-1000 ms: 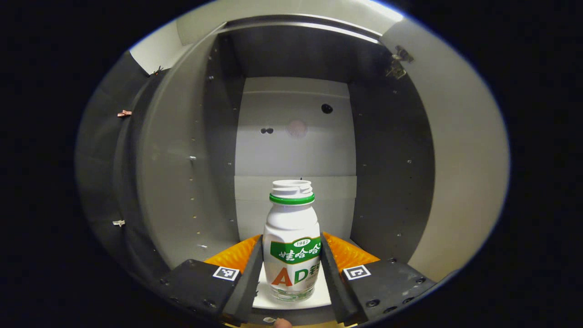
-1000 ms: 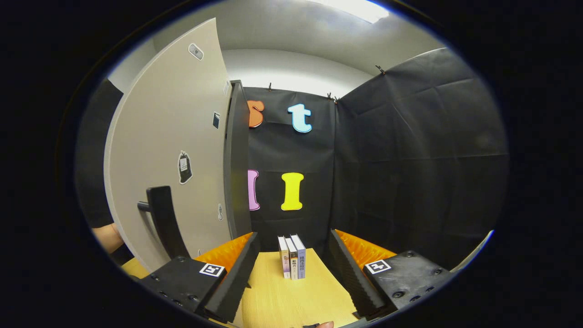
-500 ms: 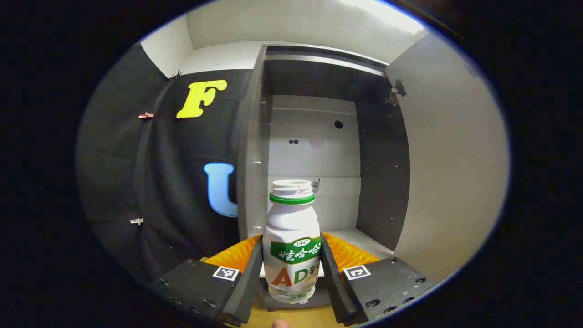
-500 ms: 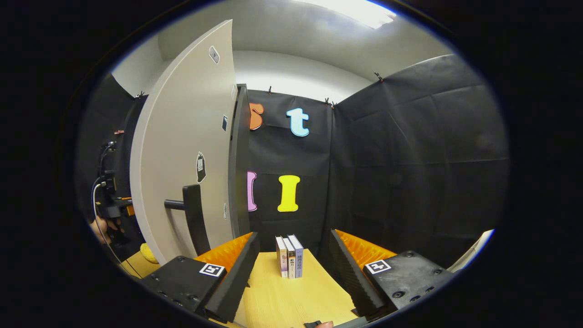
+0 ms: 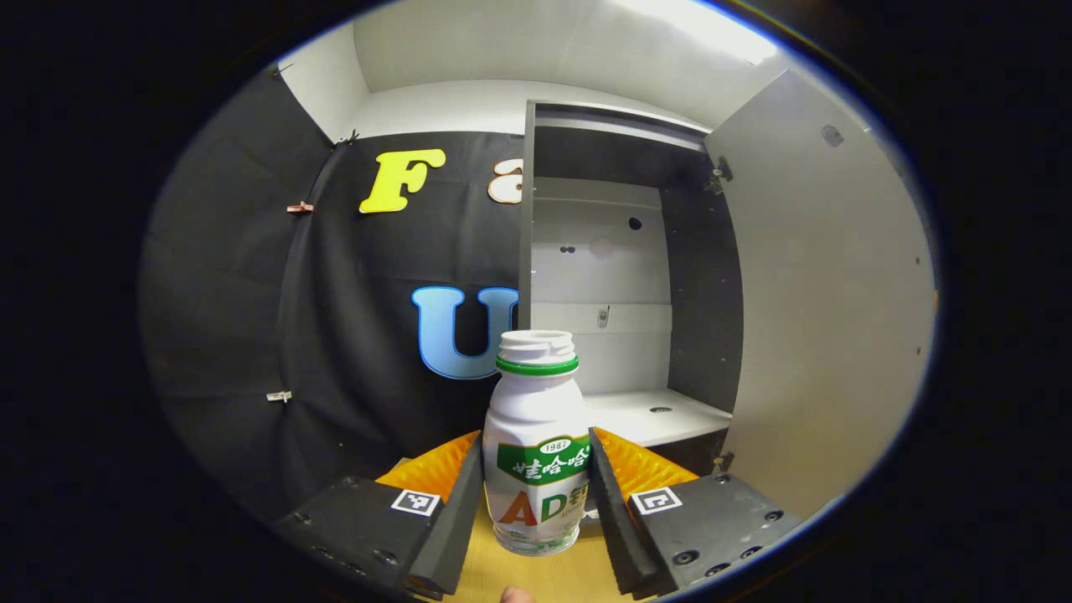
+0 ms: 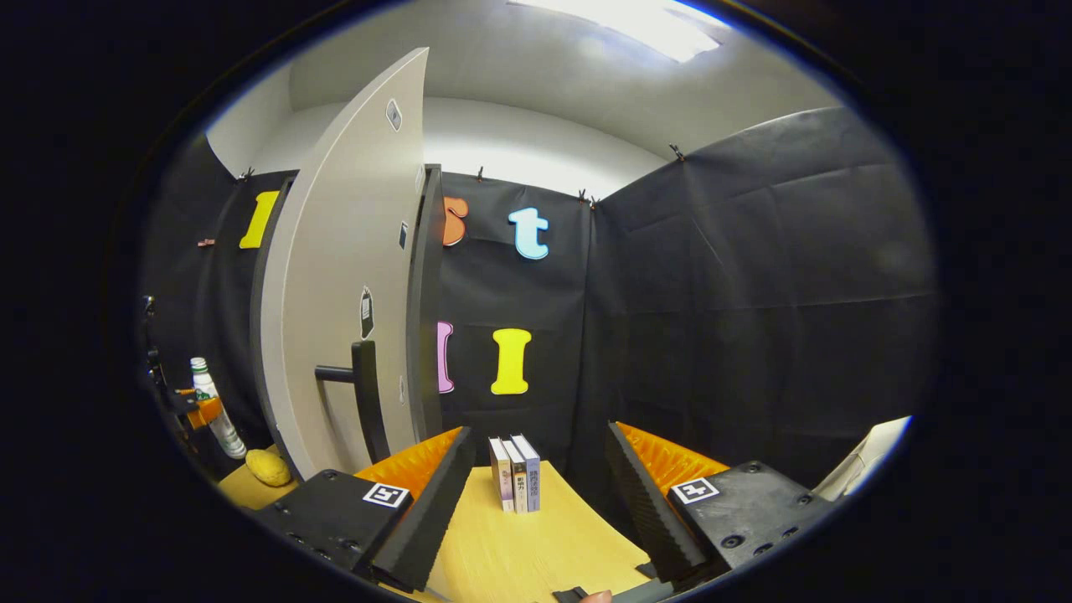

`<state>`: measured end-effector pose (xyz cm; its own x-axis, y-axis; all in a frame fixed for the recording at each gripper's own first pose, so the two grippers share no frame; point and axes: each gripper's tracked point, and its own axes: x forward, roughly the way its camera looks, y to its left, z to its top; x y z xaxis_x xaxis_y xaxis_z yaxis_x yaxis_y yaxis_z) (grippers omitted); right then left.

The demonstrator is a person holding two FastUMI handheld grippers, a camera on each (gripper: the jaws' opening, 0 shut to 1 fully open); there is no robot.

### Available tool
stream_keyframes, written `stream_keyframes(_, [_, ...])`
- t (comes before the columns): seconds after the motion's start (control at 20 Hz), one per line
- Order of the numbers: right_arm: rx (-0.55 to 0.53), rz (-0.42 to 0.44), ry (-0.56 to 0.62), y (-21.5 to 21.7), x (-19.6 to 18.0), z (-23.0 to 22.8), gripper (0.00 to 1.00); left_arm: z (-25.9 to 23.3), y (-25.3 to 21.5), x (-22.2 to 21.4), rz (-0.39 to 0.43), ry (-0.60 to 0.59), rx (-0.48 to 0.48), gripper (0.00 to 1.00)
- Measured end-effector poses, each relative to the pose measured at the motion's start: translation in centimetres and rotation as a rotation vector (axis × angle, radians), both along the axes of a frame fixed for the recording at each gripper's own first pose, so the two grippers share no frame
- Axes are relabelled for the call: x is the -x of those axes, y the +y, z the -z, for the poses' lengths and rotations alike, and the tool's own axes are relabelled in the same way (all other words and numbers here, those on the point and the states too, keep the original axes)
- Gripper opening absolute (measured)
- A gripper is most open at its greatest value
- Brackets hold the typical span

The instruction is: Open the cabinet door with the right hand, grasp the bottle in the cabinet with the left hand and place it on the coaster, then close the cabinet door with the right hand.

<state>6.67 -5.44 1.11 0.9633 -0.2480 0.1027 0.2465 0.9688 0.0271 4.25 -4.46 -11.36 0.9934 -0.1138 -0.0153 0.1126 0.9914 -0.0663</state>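
Left gripper view: left gripper (image 5: 536,494) jaws clamp the bottle (image 5: 536,444) upright for carrying, outside the cabinet (image 5: 620,276); right gripper (image 6: 536,494) jaws released.

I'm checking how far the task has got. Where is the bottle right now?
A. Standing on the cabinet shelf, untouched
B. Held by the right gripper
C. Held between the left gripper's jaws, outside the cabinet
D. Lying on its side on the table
C: the left gripper view has the bottle upright and clamped in the left gripper, with the cabinet and its bare shelf behind it.
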Motion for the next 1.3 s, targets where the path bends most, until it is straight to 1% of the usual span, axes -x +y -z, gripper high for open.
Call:
stream_keyframes(0.15, [0.012,0.009,-0.008,0.6,1.0,-0.5,0.98,2.5,1.1,1.8,0.006,-0.001,0.013,0.69])
stream_keyframes(0.2, [0.012,0.013,-0.008,0.7,1.4,-0.7,0.97,4.0,1.5,2.8,0.005,0.007,0.014,0.68])
stream_keyframes(0.35, [-0.007,0.018,-0.015,1.5,2.2,-1.0,0.97,7.2,1.6,4.5,0.019,0.010,0.015,0.68])
stream_keyframes(0.5, [-0.005,0.032,-0.020,1.8,2.7,-1.3,0.97,10.4,1.9,5.5,0.018,0.007,-0.017,0.69])
stream_keyframes(0.7, [-0.026,0.039,-0.029,2.3,3.0,-1.4,0.97,15.1,1.6,6.4,0.021,0.030,-0.034,0.69])
stream_keyframes(0.85, [-0.022,0.035,-0.049,2.4,3.3,-1.9,0.97,18.3,1.0,7.3,0.049,0.053,0.004,0.69])
stream_keyframes(1.0, [-0.064,0.035,-0.059,2.1,3.6,-2.0,0.97,20.9,1.0,7.6,0.060,0.065,0.019,0.69])
stream_keyframes(1.1, [-0.062,0.052,-0.056,1.4,3.7,-1.9,0.97,22.7,0.7,7.8,0.077,0.066,0.017,0.69])
stream_keyframes(1.2, [-0.084,0.066,-0.042,0.6,3.9,-1.5,0.97,24.6,0.8,8.2,0.073,0.081,-0.001,0.69])
stream_keyframes(1.3, [-0.100,0.092,-0.037,-0.4,3.9,-1.5,0.97,26.4,0.7,8.6,0.072,0.097,0.005,0.69])
